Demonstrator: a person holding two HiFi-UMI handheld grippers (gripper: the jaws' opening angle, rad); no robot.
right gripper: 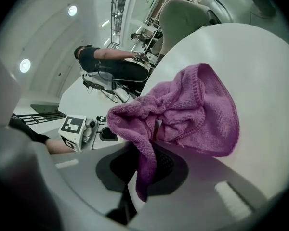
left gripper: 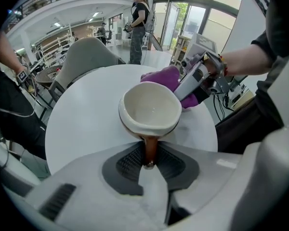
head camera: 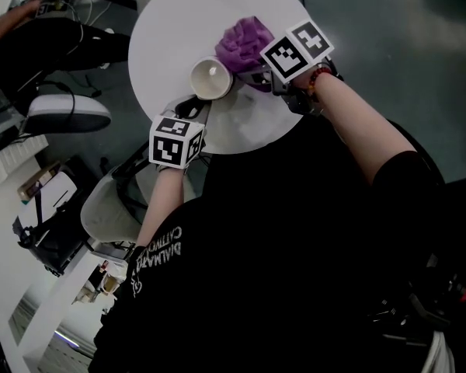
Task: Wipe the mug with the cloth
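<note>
Table: round and white (head camera: 167, 29), seen from above in the head view; the clock directions below are read in that view unless another is named
Mug: (head camera: 211, 78) near the table's middle, a little toward 6 o'clock, mouth up; pale inside, with a brown handle (left gripper: 151, 146) pointing to 7 o'clock
Left gripper: (left gripper: 151, 159) comes in from the mug's 7 o'clock, pointing steeply down; its jaws stand narrowly apart with both dark pads pressed on the handle, so it has the mug by the handle
Left marker cube: (head camera: 175, 140) at 7 o'clock of the mug, over the table's edge
Cloth: purple and bunched (right gripper: 192, 105), at the mug's 1 o'clock, close against the rim; whether it truly touches I cannot tell
Right gripper: (right gripper: 147, 166) reaches in from the cloth's 3 o'clock; jaws nearly together, pinching a fold of the cloth, the rest billowing out past the tips and a tail hanging back between the pads
Right marker cube: (head camera: 297, 49) at 3 o'clock of the cloth
Right forearm: bare (head camera: 357, 111), running off to 4 o'clock
Chair: pale shell chair (left gripper: 86, 57) past the table's far edge in the left gripper view, at 11 o'clock of the mug
Bystander: a person in dark clothes (left gripper: 137, 28) standing far behind, at 12 o'clock in that same view
</note>
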